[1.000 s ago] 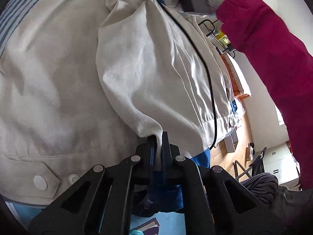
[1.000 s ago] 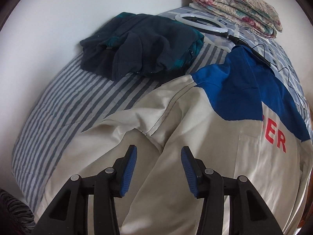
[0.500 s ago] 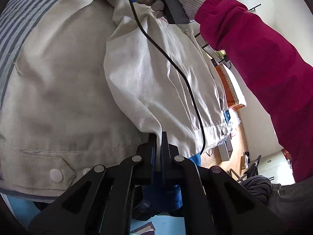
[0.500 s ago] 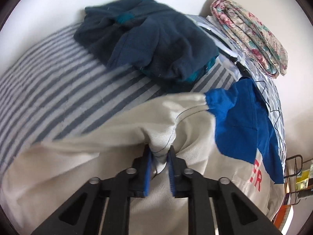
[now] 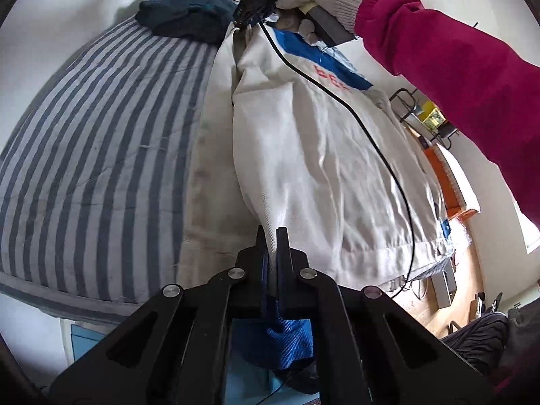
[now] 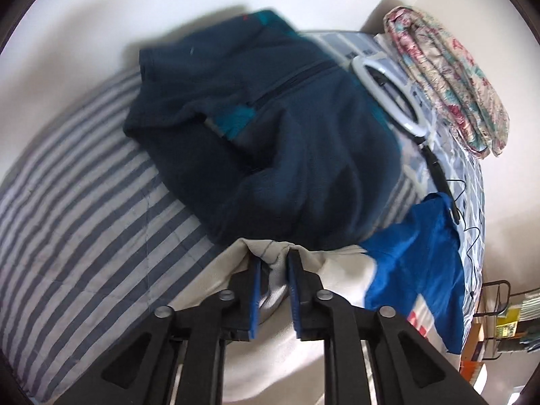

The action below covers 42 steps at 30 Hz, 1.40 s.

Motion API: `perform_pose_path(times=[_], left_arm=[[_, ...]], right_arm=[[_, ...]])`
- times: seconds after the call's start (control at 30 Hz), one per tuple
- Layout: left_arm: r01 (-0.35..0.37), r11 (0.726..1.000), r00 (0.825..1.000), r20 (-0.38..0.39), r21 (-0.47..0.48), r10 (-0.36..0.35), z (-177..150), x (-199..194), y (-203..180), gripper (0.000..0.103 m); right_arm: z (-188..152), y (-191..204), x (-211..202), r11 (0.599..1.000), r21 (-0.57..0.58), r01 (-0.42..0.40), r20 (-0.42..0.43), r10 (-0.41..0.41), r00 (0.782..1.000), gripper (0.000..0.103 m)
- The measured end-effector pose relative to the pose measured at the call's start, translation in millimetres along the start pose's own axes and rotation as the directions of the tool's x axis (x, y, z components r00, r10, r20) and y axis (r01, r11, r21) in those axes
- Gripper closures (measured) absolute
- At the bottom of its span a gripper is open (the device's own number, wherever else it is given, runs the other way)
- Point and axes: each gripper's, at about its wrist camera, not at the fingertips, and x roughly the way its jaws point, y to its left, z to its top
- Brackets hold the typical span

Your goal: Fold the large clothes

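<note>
A cream jacket [image 5: 324, 168] with blue shoulder panels and red letters lies on the striped bed [image 5: 94, 155]. My left gripper [image 5: 271, 236] is shut on the jacket's lower edge, and the cloth runs up from it in a raised fold. My right gripper [image 6: 274, 263] is shut on a bunch of the jacket [image 6: 337, 354] near its shoulder seam. In the left wrist view the right gripper [image 5: 246, 23] sits at the far end of the fold, held by a gloved hand.
A dark navy fleece [image 6: 270, 135] lies heaped on the bed just beyond the jacket. A floral folded quilt [image 6: 449, 77] and a white ring light [image 6: 381, 94] with its cable sit at the back right. A red-sleeved arm [image 5: 455, 91] crosses above the jacket.
My right gripper closed on the jacket's shoulder area and lifted it. Both grippers have raised the jacket's side into a fold, baring more of the striped bed on the left.
</note>
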Motion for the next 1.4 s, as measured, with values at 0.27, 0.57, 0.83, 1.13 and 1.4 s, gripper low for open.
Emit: perform_pose_path(times=[0.27,0.57,0.83,1.13,1.4], left_arm=[[0.019,1.0,1.0,-0.003,0.003,-0.019,-10,-2,15,0.102],[0.024,1.0,1.0,-0.003,0.017,-0.024,-11,-4,5,0.102],[0.055,0.998,0.998,-0.012,0.034,-0.055,-11,-1,0,0.102],[0.082,0.996,0.996,-0.033,0.043,-0.08,-12,6,-8,0.102],[0.055,0.996,0.998,-0.004,0.073,-0.055,-11,-1,-10,0.102]], right_arm=[[-18,-8,-28,0.999,0.05,-0.017,0.036,0.015,0.999,0.046],[-33,10,-8,1.0,-0.001,-0.006,-0.005,0.006,1.0,0.068],[-45,-18,-12,0.995,0.099,-0.028,0.002,0.028,1.0,0.097],[-48,-12,-22,1.0,0.004,-0.006,0.016,0.006,1.0,0.07],[-41,-4,-13,0.999,-0.026,0.045,-0.02,-0.045,0.999,0.1]])
